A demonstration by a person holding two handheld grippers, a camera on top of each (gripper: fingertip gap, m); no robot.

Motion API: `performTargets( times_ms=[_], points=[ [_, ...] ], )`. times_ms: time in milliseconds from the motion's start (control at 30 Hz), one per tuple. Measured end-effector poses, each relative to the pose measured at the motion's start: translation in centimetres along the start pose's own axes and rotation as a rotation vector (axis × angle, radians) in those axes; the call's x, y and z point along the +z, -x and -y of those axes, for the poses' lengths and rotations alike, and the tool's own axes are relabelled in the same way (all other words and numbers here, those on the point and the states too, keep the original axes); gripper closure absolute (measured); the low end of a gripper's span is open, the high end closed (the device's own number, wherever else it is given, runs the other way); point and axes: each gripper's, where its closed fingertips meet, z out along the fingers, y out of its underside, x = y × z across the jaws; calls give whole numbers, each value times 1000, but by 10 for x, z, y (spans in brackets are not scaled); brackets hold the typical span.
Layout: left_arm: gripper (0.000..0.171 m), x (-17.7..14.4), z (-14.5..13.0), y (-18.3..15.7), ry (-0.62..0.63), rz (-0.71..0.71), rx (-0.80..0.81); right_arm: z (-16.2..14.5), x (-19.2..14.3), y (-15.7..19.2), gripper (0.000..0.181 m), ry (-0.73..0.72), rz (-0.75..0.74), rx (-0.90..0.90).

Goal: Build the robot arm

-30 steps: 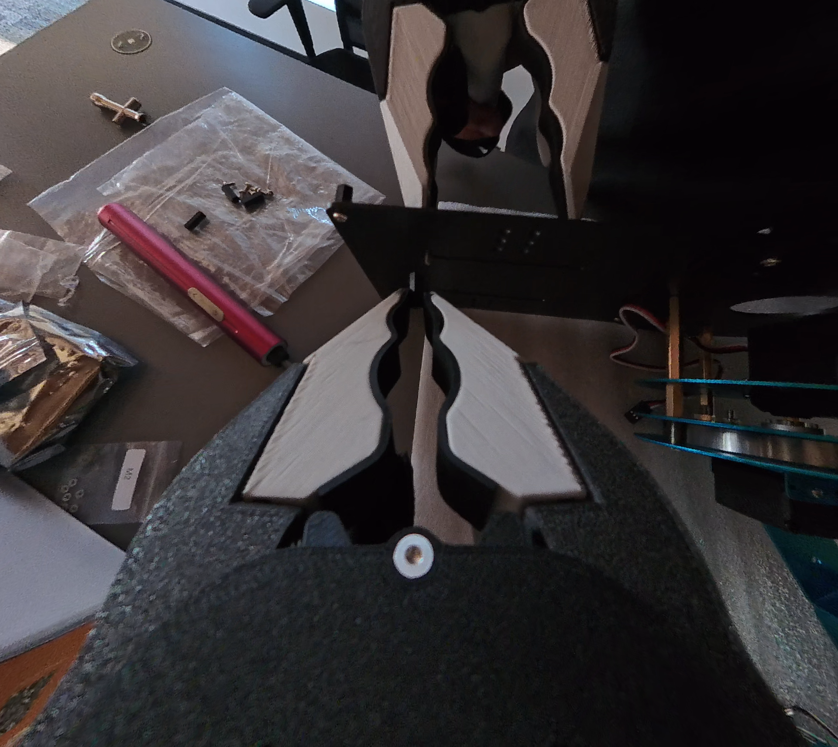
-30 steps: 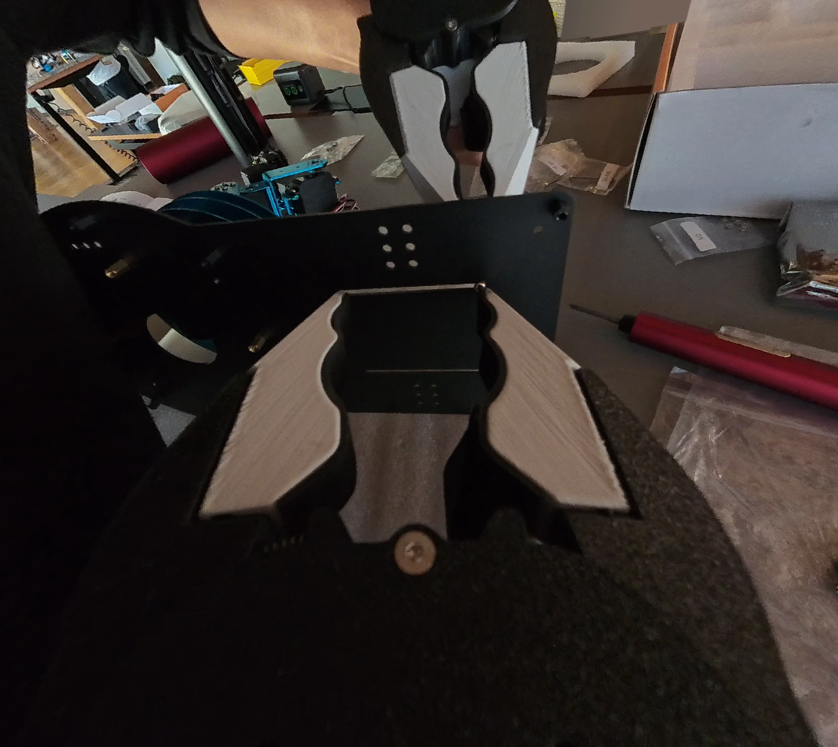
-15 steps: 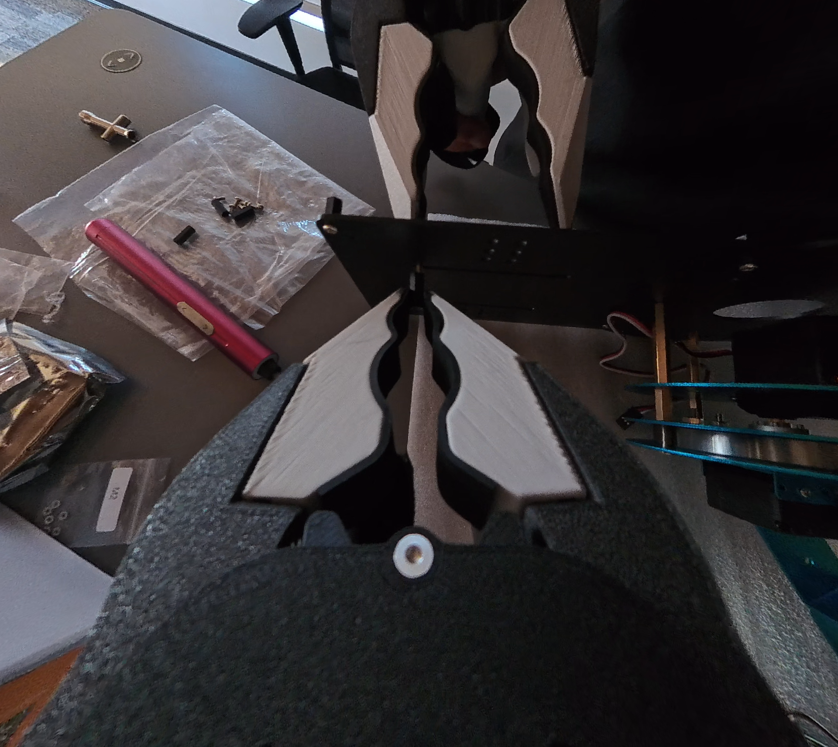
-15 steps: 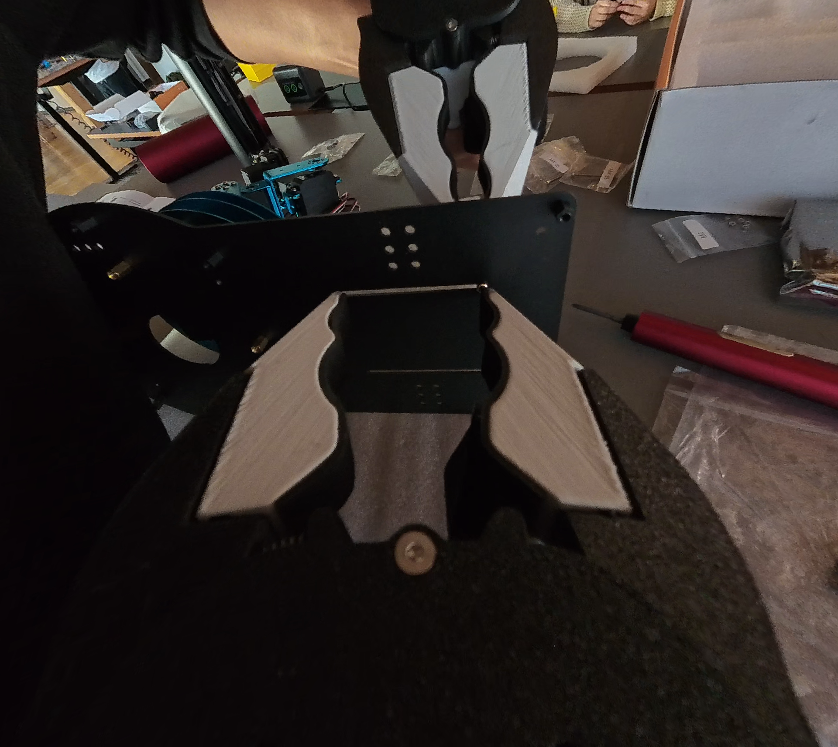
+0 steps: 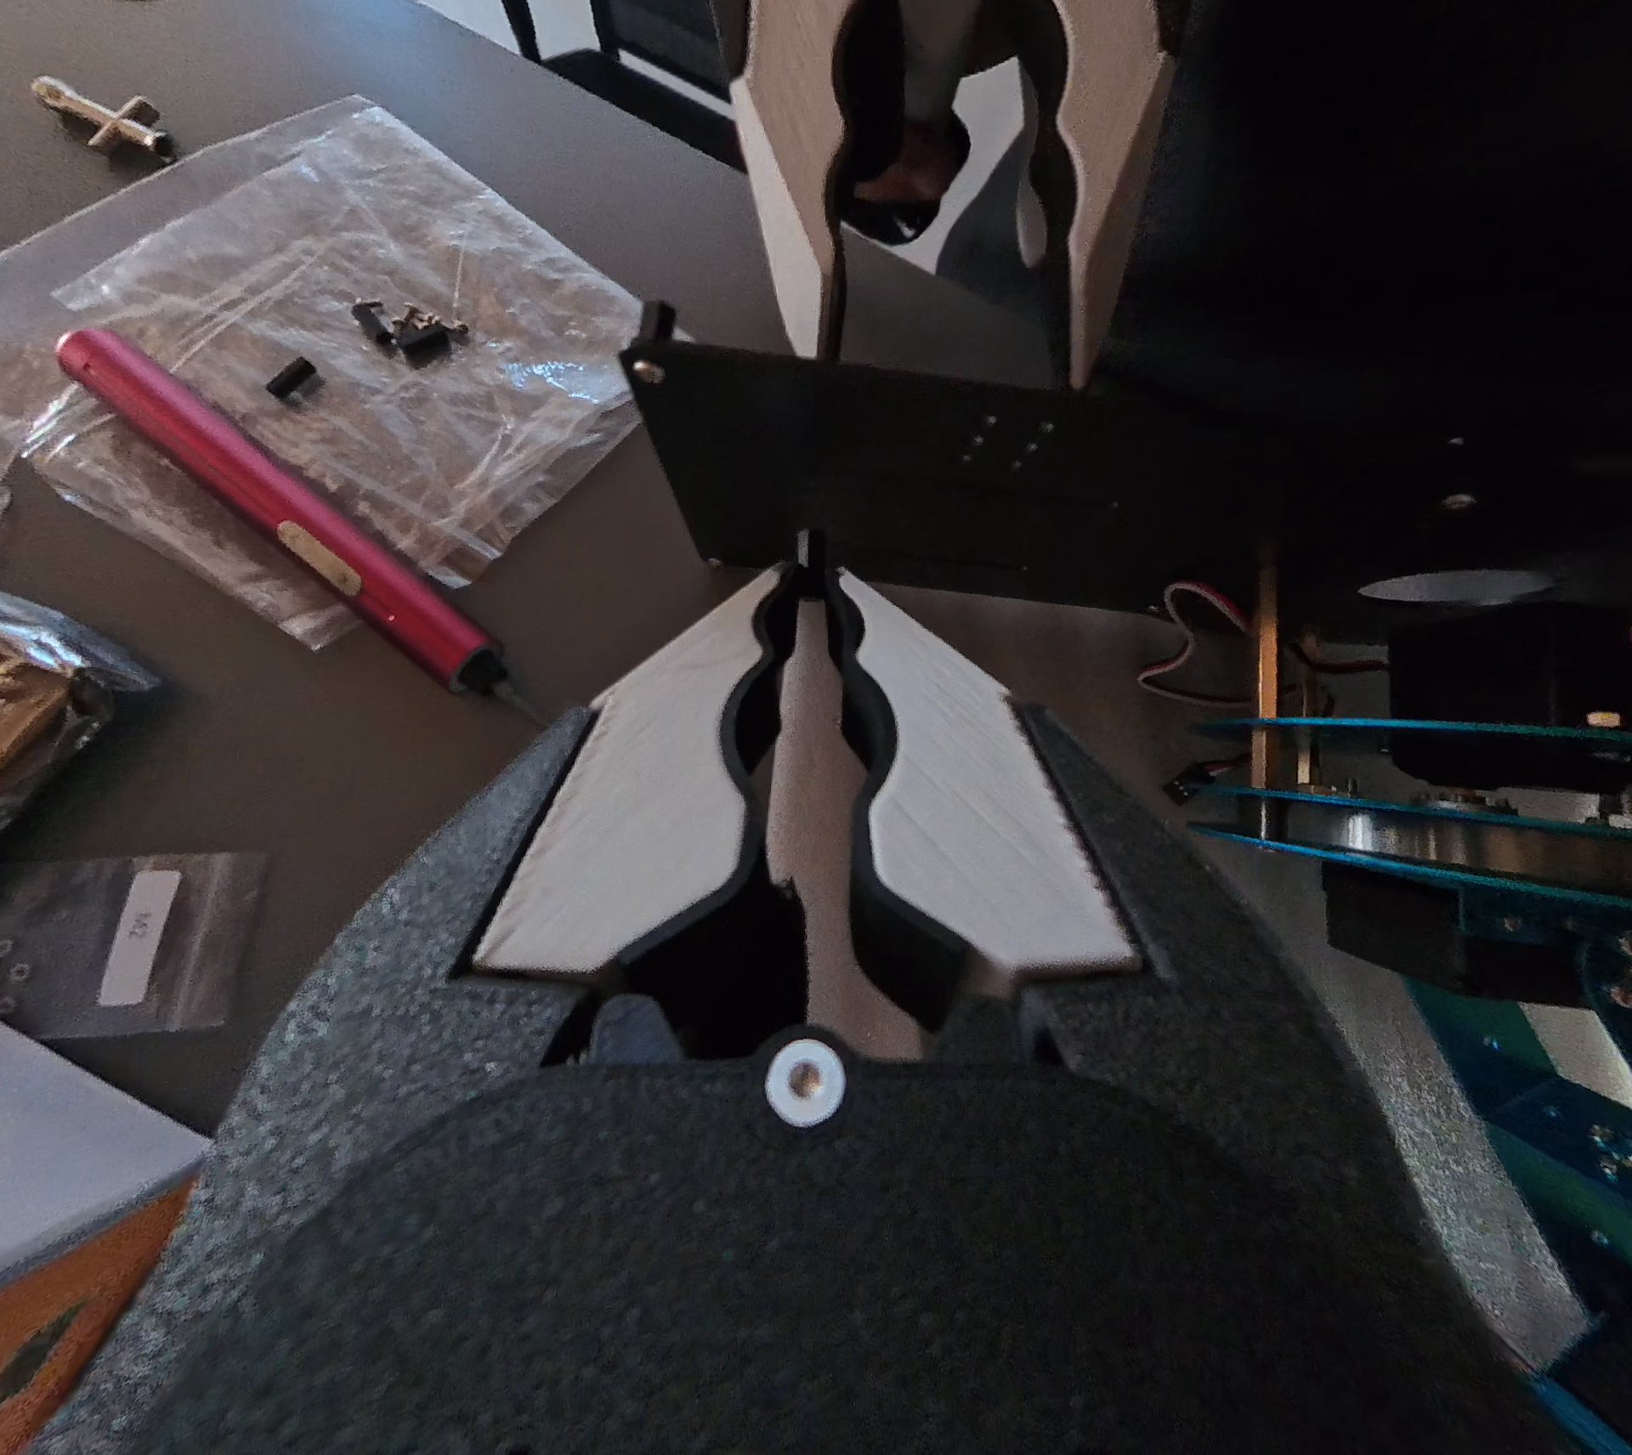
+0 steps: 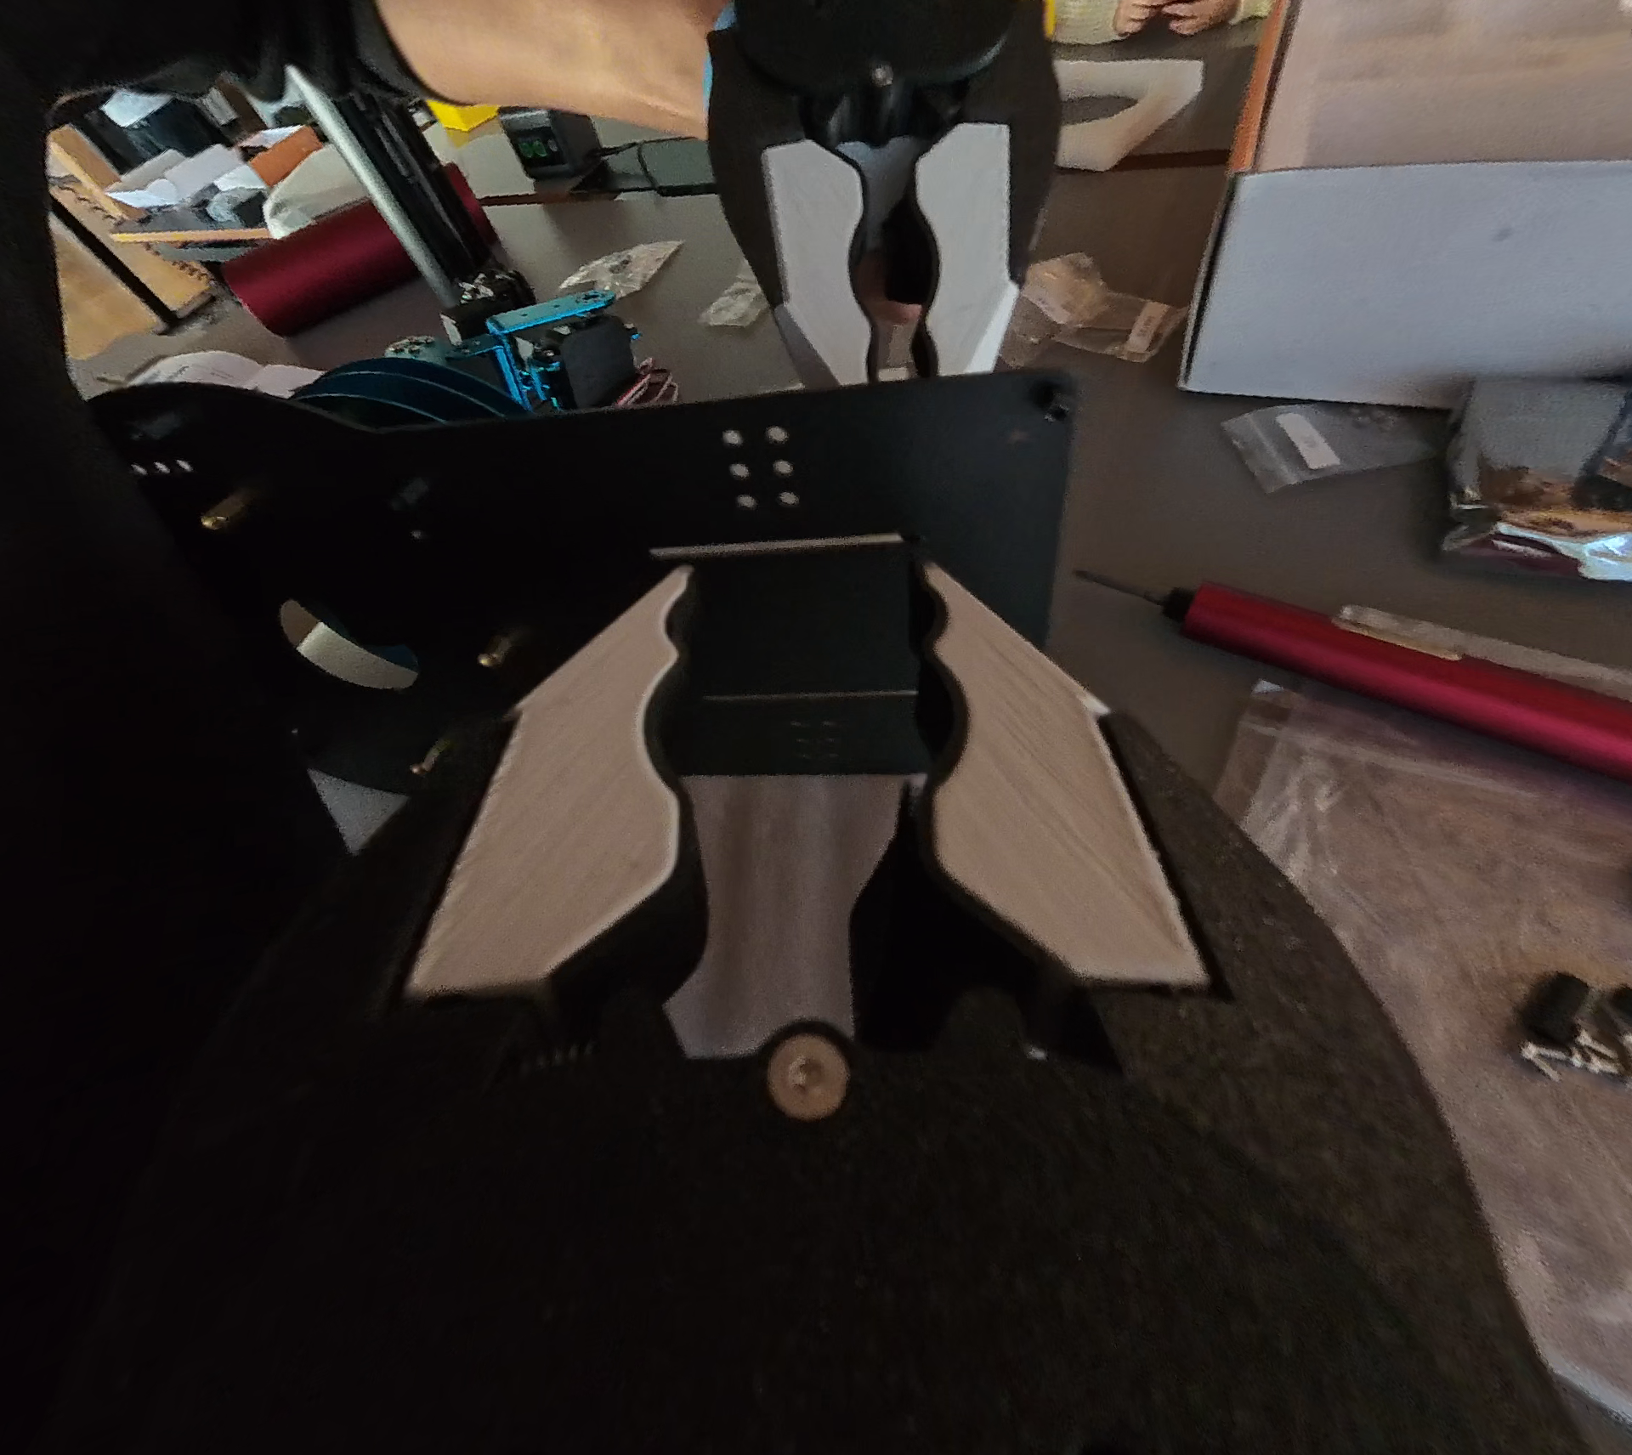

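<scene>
Clearly black plate (image 5: 883, 459) sits pinched in left hand-held gripper (image 5: 808, 569).

Left gripper (image 5: 811, 574) pinched on near edge of black plate (image 5: 927, 477); right gripper (image 5: 958, 353) at twelve o'clock, fingers (image 5: 795, 176) spread; red screwdriver (image 5: 265, 503) at ten o'clock on tabletop (image 5: 291, 750).

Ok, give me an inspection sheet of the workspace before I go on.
Surface: dark table, crowded.
Job's things: black plate with holes, raised between the grippers; blue disc assembly beside it.
Clutter: red screwdriver, clear bags, loose black screws, cross wrench, foil bag, white box.
Grippers: left gripper jaws pinch the plate's edge; right gripper jaws apart astride the opposite edge, grip unclear.
Cables: red-and-white wire under the plate.
Surroundings: office chair; seated person's hands beyond the table.
</scene>
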Motion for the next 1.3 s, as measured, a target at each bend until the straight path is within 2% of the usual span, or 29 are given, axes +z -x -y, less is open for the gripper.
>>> performTargets(
  times_ms=[133,200,267,300,400,533,700,767,833,933,1033,1100,1167,1267,1300],
  points=[
    [167,-6,3,10,-39,36,-35,-4,-15,-23,146,3,-58,49],
    [167,-6,-2,10,-13,33,-57,-18,-30,-46,149,66,-128,51],
    [167,0,-25,-4,143,-39,-100,-43,-52,-69,150,179,-202,43],
    [167,3,-38,-5,223,-17,-92,-54,-63,-75,151,220,-217,45],
    [166,14,-60,-27,316,-51,-84,-84,-79,-69,154,321,-184,41],
    [166,27,-77,-38,349,-31,-90,-93,-57,-60,157,322,-173,-16],
    [166,29,-78,-38,265,33,-123,-100,-33,-61,161,352,-152,-94],
    [166,29,-78,-38,254,71,-109,-105,-30,-63,165,380,-160,-109],
    [166,29,-78,-38,267,94,-97,-104,-29,-63,178,358,-153,-116],
    [166,29,-78,-38,293,113,-78,-104,-30,-61,180,365,-154,-103],
    [166,29,-78,-38,313,118,-74,-92,-22,-15,179,326,53,-105],
    [166,30,-79,-38,324,117,-74,-101,-16,7,179,406,111,-184],
    [166,30,-79,-38,334,118,-72,-114,-12,11,179,509,99,-273],
    [166,30,-79,-38,341,121,-73,-112,-10,12,178,496,121,-262],
    [166,30,-79,-37,341,121,-76,-110,-11,13,168,473,135,-228]
  ],
)
